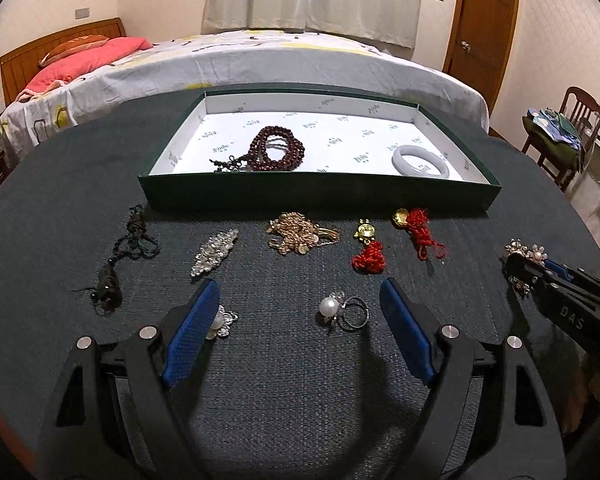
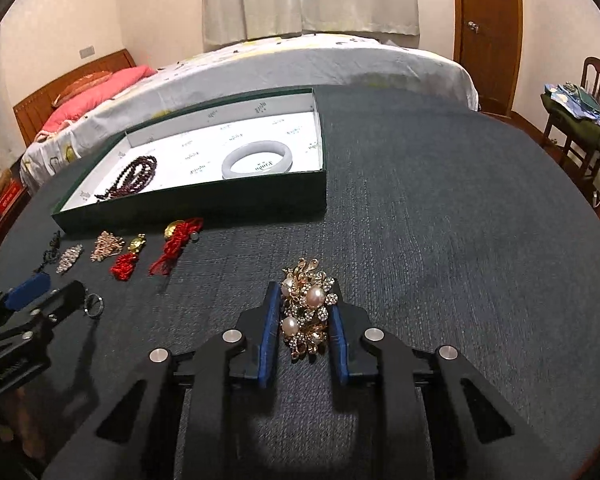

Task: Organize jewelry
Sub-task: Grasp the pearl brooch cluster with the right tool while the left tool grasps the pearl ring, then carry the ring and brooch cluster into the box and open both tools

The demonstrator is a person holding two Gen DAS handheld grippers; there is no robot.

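We see the right gripper (image 2: 306, 322) low over the dark table (image 2: 440, 240), its blue pads closed in on both sides of a gold brooch (image 2: 308, 312) set with pearls and clear stones; the pads touch its edges, and the brooch still lies on the cloth. The left gripper (image 1: 296, 312) stands wide open with nothing held, a pearl ring (image 1: 342, 312) lying on the table between its fingers and a small pearl piece (image 1: 222, 322) just outside its left finger. Beyond lie a crystal clip (image 1: 214, 252), a gold chain (image 1: 300, 234), two red tassel charms (image 1: 368, 252) and a dark corded pendant (image 1: 120, 256). Farther off, the green tray (image 1: 320, 196) holds a dark red bead bracelet (image 1: 274, 148) and a pale bangle (image 1: 422, 160).
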